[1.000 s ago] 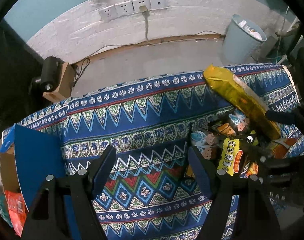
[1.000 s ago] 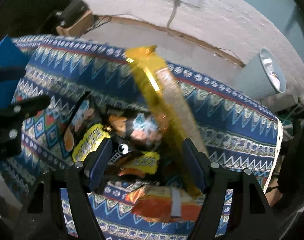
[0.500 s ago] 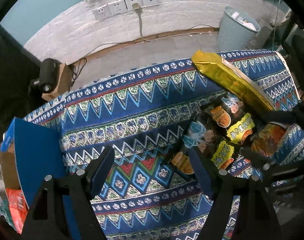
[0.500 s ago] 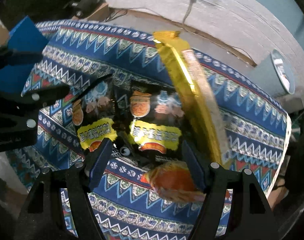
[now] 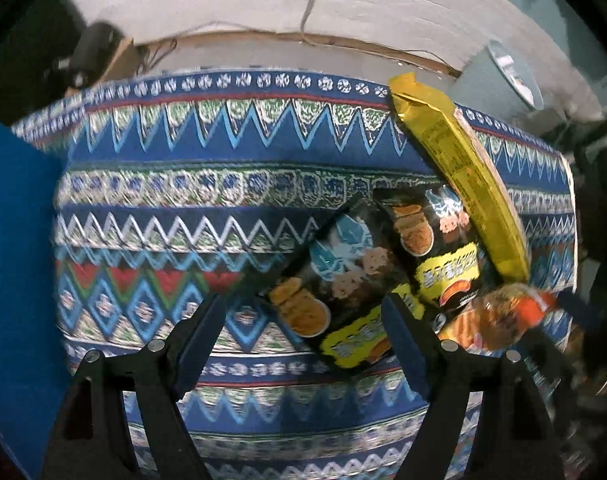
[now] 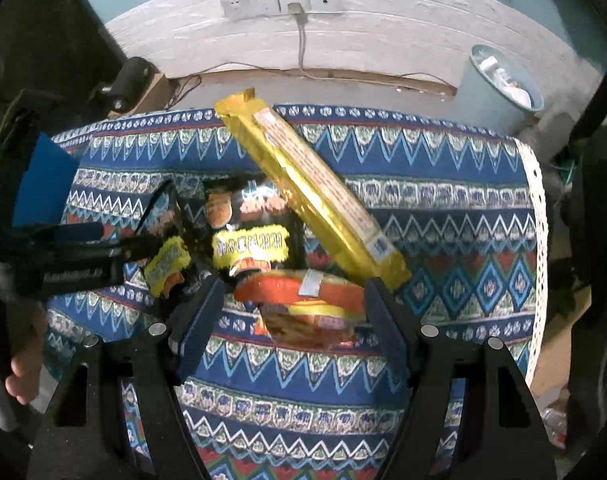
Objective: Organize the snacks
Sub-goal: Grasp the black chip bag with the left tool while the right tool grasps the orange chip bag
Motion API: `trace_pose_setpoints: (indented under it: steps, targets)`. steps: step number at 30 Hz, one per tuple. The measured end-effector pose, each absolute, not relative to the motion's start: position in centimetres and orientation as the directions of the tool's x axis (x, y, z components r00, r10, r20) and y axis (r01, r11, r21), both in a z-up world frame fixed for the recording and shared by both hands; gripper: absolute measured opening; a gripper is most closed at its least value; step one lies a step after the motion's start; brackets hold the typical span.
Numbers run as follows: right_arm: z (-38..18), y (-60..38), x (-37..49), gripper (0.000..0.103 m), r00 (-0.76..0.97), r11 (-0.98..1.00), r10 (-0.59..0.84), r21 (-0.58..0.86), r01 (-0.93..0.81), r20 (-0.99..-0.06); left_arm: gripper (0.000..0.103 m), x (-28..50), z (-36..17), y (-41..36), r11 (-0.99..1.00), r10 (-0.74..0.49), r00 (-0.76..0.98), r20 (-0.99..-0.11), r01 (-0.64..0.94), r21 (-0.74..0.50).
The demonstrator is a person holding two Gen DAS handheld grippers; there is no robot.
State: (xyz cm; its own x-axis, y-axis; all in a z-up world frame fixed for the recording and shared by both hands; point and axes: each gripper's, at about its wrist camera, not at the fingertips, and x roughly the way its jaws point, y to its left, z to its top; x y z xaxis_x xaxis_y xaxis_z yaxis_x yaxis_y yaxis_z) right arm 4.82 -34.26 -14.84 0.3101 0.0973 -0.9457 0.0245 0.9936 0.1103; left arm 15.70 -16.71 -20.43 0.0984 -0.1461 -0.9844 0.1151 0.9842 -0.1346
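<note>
My left gripper (image 5: 303,322) points down over the patterned cloth (image 5: 207,168). Its jaws stand wide and have just been opening further. A black snack bag (image 5: 335,280) lies partly between them, its lower edge close against the right finger (image 5: 403,340); the left finger (image 5: 201,334) is over bare cloth. The pads do not press on the bag, so nothing is gripped.

My right gripper (image 6: 293,312) also stands wide apart. An orange snack bag (image 6: 303,300) lies in the gap between its fingers. Blur hides whether either pad touches it; I see no squeeze on the wrapper.

A long yellow packet (image 6: 311,188) lies at a slant, its lower end near my right gripper's right finger (image 6: 387,320) and resting over the orange bag's edge. A second black bag (image 6: 243,232) sits beside the first, under the yellow packet's near side. All four snacks are bunched together on the cloth.

A blue box (image 5: 19,240) stands at the cloth's left edge, well apart from the snacks. A grey bin (image 6: 499,88) stands on the floor beyond the table.
</note>
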Motion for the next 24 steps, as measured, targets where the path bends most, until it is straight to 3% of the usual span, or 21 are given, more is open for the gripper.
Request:
trace_pose_setpoints:
  steps: [9,24]
  targets:
    - [-16.1,-34.8,4.3,0.076,0.293,0.995,0.080,0.095,0.035,-0.953,0.082,17.4,-20.7,-17.3,0.982,-0.188,0.128,-0.974,0.028,-0.185]
    - [-16.5,-36.5,4.5,0.076,0.288,0.993,0.046,0.076,0.095,-0.957,0.083,14.9,-23.1,-20.1,0.970,-0.078,0.069,-0.995,0.236,-0.060]
